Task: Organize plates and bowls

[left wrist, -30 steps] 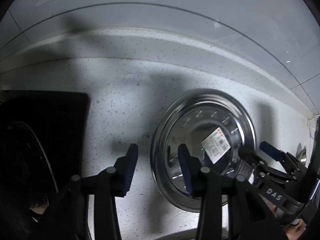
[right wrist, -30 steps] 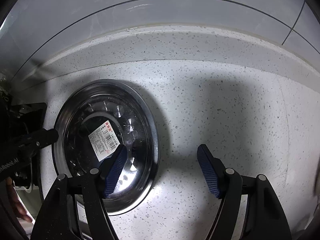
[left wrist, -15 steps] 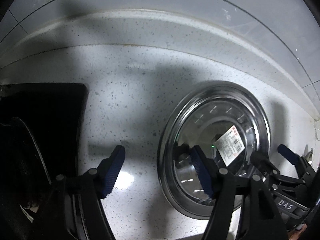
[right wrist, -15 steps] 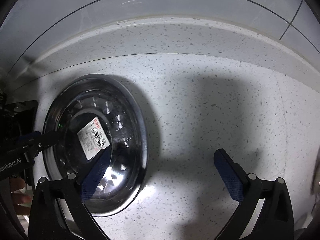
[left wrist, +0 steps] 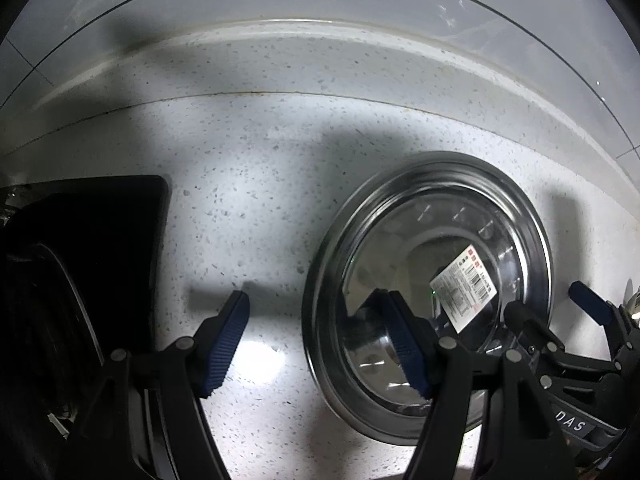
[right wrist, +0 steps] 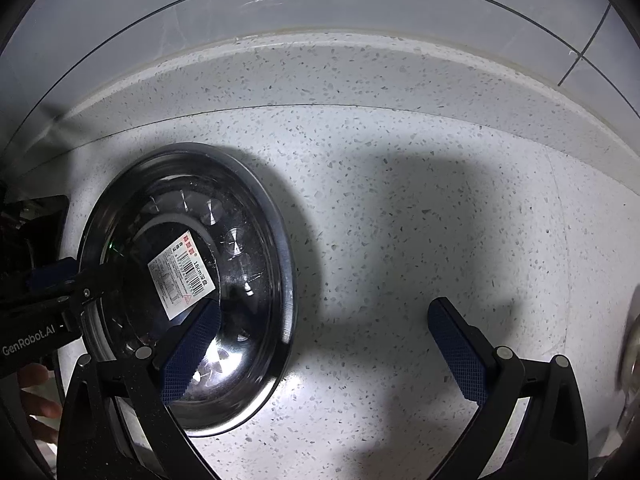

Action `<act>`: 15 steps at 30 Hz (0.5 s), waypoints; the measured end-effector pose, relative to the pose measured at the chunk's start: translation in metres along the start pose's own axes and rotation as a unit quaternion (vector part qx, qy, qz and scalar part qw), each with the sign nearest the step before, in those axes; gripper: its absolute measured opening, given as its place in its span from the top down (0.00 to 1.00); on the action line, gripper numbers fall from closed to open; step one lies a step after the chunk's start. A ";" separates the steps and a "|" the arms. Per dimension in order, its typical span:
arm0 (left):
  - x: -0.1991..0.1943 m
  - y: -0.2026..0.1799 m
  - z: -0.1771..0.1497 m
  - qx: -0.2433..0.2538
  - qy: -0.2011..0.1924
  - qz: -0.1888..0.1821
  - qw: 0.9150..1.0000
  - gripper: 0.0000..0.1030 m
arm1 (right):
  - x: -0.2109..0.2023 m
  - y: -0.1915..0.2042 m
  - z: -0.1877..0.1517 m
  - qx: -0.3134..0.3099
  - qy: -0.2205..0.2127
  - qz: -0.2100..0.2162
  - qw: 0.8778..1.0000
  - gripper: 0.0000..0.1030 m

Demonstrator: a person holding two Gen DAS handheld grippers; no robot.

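Observation:
A stainless steel bowl (left wrist: pixel 432 240) with a white barcode sticker (left wrist: pixel 464 294) inside sits on the speckled white countertop (left wrist: pixel 256 200). My left gripper (left wrist: pixel 316 344) is open; its right finger is over the bowl's left inside, its left finger over bare counter. In the right wrist view the same bowl (right wrist: pixel 240 220) is at the left, with the sticker (right wrist: pixel 182 280). My right gripper (right wrist: pixel 324 352) is open wide; its left finger is over the bowl's right inside, its right finger over the counter. Neither gripper holds anything.
A black stovetop edge with a dark pan (left wrist: pixel 80 248) lies at the left of the left wrist view. A low counter backsplash and tiled wall (right wrist: pixel 320 20) run along the back. A blurred shiny object (right wrist: pixel 630 356) shows at the far right.
Both grippers have opened wider over the last second and both have pulled back slightly from the bowl. The bowl stays on the counter.

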State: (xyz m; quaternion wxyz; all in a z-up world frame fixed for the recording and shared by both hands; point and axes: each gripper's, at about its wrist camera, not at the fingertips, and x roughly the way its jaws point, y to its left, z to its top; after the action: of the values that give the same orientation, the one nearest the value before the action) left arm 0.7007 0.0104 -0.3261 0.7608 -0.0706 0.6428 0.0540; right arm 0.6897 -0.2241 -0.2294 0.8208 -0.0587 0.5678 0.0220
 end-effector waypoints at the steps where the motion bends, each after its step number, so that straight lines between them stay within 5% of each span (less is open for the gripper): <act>1: 0.001 -0.003 0.001 0.001 0.000 0.002 1.000 0.34 | 0.000 0.001 -0.001 0.000 -0.001 -0.003 1.000 0.01; 6: 0.003 -0.020 -0.002 -0.002 -0.002 0.004 1.000 0.35 | -0.001 0.009 -0.007 -0.006 -0.003 -0.010 1.000 0.02; 8: 0.004 -0.023 -0.004 -0.007 -0.004 0.005 1.000 0.37 | -0.004 0.016 -0.012 -0.021 -0.011 -0.024 0.999 0.13; 9: 0.003 -0.024 -0.005 -0.010 -0.009 0.005 1.000 0.40 | -0.007 0.019 -0.014 -0.029 -0.018 -0.022 0.999 0.26; 11: -0.001 -0.028 -0.008 -0.006 -0.020 0.012 1.000 0.85 | -0.013 0.027 -0.018 -0.040 -0.025 -0.016 0.999 0.60; 12: -0.003 -0.032 -0.009 -0.002 -0.020 0.025 0.999 0.86 | -0.017 0.033 -0.019 -0.048 -0.024 -0.014 0.998 0.85; 15: -0.003 -0.037 -0.017 -0.002 -0.004 0.029 1.000 0.87 | -0.022 0.042 -0.025 -0.051 -0.016 -0.027 0.998 0.87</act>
State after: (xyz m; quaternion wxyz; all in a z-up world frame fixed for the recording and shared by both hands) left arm 0.6903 -0.0289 -0.3247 0.7614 -0.0534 0.6414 0.0774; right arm 0.6546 -0.1852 -0.2206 0.8259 -0.1158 0.5511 0.0297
